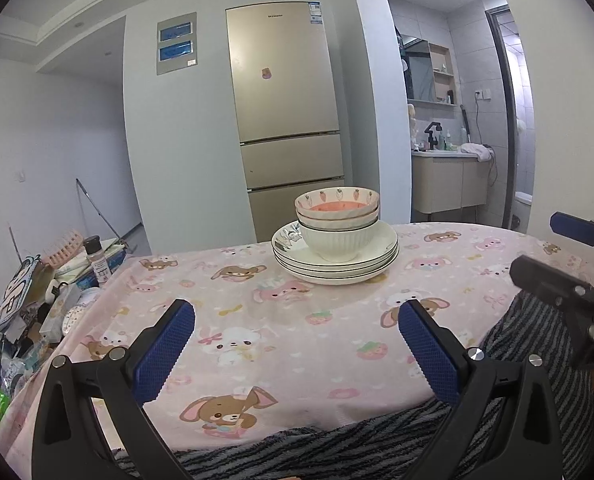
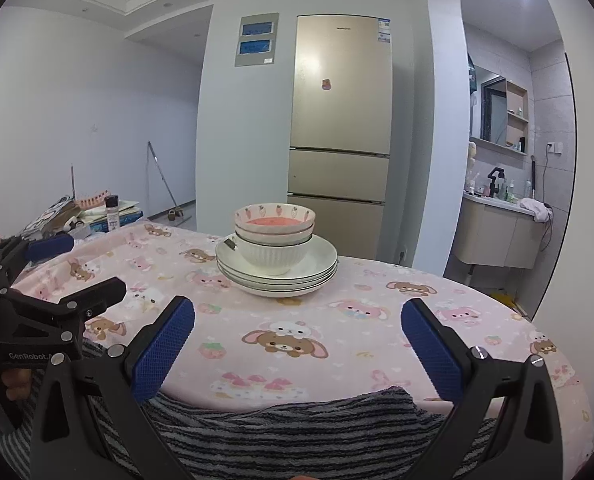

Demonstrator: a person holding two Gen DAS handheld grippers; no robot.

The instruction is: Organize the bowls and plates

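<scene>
A stack of white plates (image 1: 371, 258) (image 2: 321, 264) stands far across the pink cartoon tablecloth (image 1: 281, 320) (image 2: 337, 336). On the plates sits a ribbed white bowl (image 1: 333, 240) (image 2: 271, 256), and nested in it are carrot-patterned bowls (image 1: 337, 200) (image 2: 275, 216) with pink insides. My left gripper (image 1: 297, 320) is open with nothing between its blue pads, well short of the stack. My right gripper (image 2: 297, 318) is open too, equally far back. Each gripper shows at the edge of the other's view.
A grey striped towel (image 1: 377, 448) (image 2: 297, 432) covers the table's near edge. Clutter with a spice bottle (image 1: 97, 258) (image 2: 112, 210) lies left of the table. A gold fridge (image 1: 289, 120) (image 2: 341, 120) stands behind, a bathroom vanity (image 1: 449, 184) to the right.
</scene>
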